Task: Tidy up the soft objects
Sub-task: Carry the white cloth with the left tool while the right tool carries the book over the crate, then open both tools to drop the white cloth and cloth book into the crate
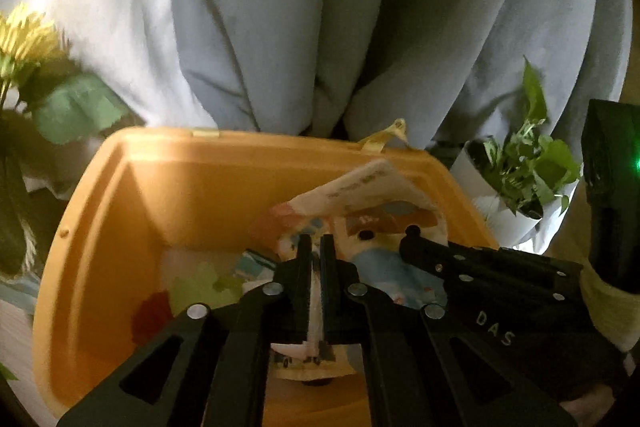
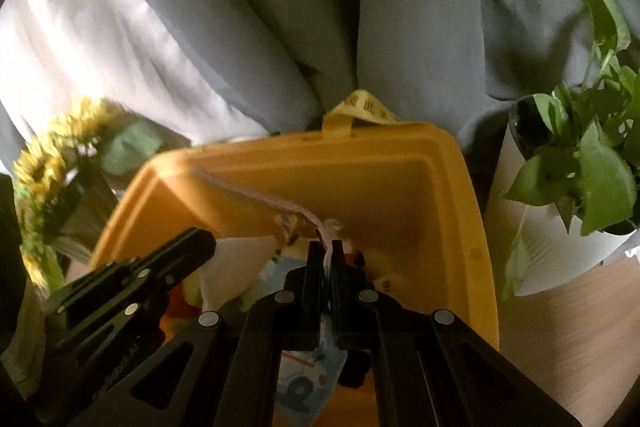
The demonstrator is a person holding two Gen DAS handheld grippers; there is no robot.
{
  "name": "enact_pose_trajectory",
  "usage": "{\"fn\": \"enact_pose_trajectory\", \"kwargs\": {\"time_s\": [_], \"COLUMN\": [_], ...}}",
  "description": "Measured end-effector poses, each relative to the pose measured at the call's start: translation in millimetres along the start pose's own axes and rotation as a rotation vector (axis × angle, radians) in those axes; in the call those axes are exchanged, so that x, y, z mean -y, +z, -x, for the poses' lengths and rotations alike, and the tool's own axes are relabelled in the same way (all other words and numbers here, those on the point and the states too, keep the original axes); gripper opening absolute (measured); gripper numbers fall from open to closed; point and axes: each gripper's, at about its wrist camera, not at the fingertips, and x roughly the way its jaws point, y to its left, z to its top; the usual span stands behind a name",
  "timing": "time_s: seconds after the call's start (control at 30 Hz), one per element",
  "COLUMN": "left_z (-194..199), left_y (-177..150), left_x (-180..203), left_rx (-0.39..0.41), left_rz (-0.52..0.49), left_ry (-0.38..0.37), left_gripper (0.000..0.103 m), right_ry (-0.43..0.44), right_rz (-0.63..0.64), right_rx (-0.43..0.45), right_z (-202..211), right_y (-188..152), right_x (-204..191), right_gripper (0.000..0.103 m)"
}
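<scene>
A folded printed cloth (image 1: 372,211), white with blue and orange cartoon pictures, hangs over the open orange bin (image 1: 120,187). My left gripper (image 1: 317,247) is shut on its lower edge. My right gripper (image 2: 327,255) is shut on another edge of the same cloth (image 2: 248,197), which stretches away to the left across the orange bin (image 2: 460,207). Each gripper shows in the other's view: the right one (image 1: 472,263) at the right, the left one (image 2: 132,279) at the left. Other soft items, green and red (image 1: 176,295), lie on the bin floor.
A pale blue-grey curtain (image 1: 320,7) hangs behind the bin. A yellow flower bunch (image 1: 24,39) stands at the left. A potted green plant in a white pot (image 2: 560,187) stands at the right on a wooden surface (image 2: 560,327). A yellow strap (image 2: 364,107) sits on the bin's far rim.
</scene>
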Motion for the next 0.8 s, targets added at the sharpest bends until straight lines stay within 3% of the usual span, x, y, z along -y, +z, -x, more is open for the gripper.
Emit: {"fn": "enact_pose_trajectory", "kwargs": {"time_s": [0.1,0.23,0.5,0.6,0.8], "left_z": [1.8,6.0,19.4,26.4,39.1], "left_y": [-1.5,-2.2,-0.2,0.4,2.4], "left_x": [-1.5,-2.2,-7.3,-6.8,-5.6], "left_rx": [0.004,0.014,0.045,0.063,0.09], "left_rz": [0.002,-0.004,-0.004,-0.007,-0.017], "left_ry": [0.006,0.02,0.061,0.072,0.093], "left_gripper": [0.028,0.032,0.042,0.045,0.049], "right_ry": [-0.037,-0.056,-0.113,-0.113,-0.104], "right_rz": [0.035,0.035,0.078,0.073,0.06], "right_rx": [-0.019,-0.026,0.007,0.028,0.064], "right_z": [-5.5,-7.5,0.3,8.6,22.4], "right_y": [-0.8,-0.9,-0.9,-0.4,2.2], "right_x": [-2.2,-1.4,-5.9,-3.7,-4.2], "right_gripper": [0.005,0.013,0.014,0.05,0.05]}}
